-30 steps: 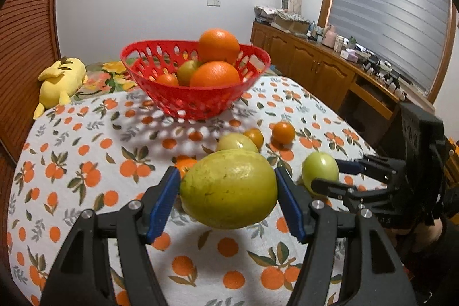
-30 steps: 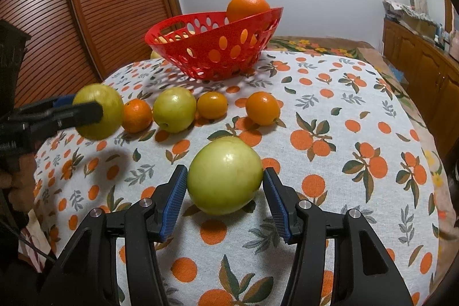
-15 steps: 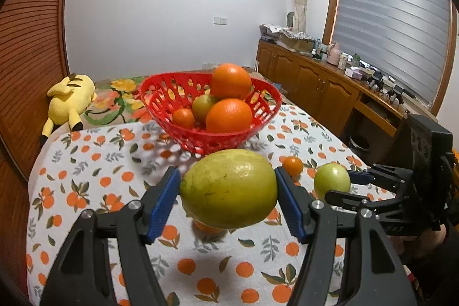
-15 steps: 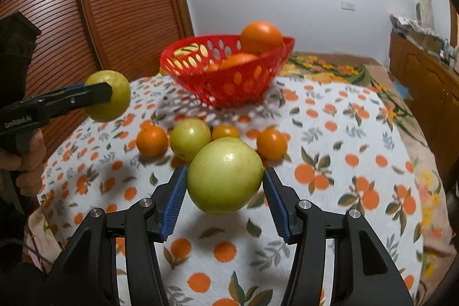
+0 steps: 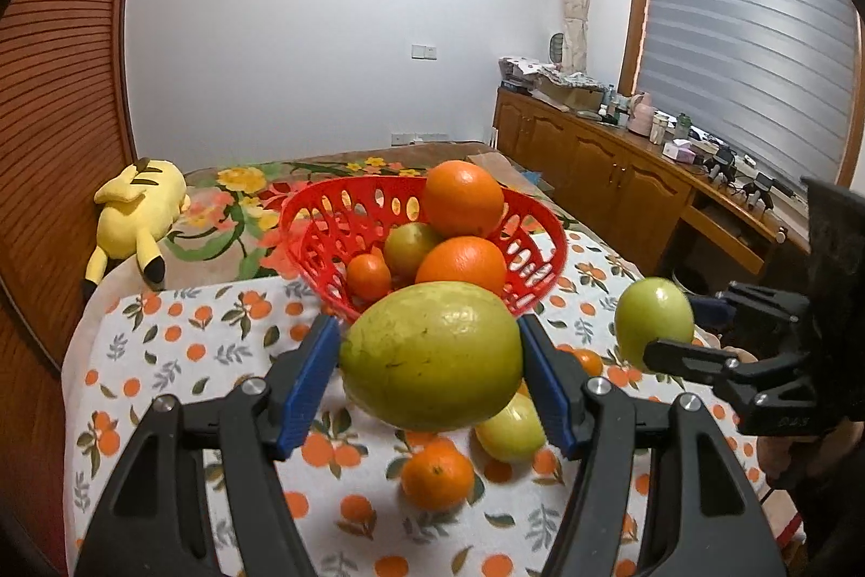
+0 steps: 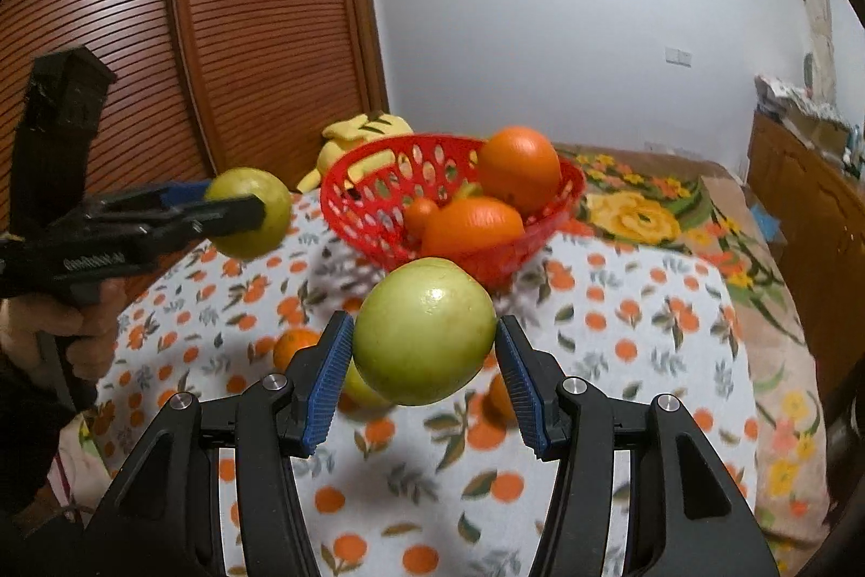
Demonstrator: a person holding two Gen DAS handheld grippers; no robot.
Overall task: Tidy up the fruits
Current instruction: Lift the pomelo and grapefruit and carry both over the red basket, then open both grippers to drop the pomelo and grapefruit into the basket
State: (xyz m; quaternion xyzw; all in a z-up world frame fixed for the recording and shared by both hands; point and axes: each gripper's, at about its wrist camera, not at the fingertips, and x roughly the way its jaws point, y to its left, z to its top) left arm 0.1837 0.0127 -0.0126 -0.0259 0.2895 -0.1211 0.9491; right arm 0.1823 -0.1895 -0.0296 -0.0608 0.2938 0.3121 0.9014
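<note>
My left gripper (image 5: pixel 430 360) is shut on a large yellow-green fruit (image 5: pixel 432 355) and holds it in the air in front of the red basket (image 5: pixel 313 236). My right gripper (image 6: pixel 424 350) is shut on a round green fruit (image 6: pixel 424 331), also in the air, short of the basket (image 6: pixel 351 204). The basket holds two big oranges, a small orange and a green fruit. In the left wrist view the right gripper's green fruit (image 5: pixel 653 323) shows at the right. In the right wrist view the left gripper's fruit (image 6: pixel 251 212) shows at the left.
Loose fruit lies on the orange-patterned tablecloth (image 5: pixel 189 344) under the grippers: a small orange (image 5: pixel 437 474) and a yellow-green fruit (image 5: pixel 511 431). A yellow plush toy (image 5: pixel 138 209) lies behind the table at the left. A wooden cabinet (image 5: pixel 621 182) runs along the right.
Both grippers have risen off the table with their fruits and moved toward the basket. The basket now sits lower in both views, with its contents visible from above.
</note>
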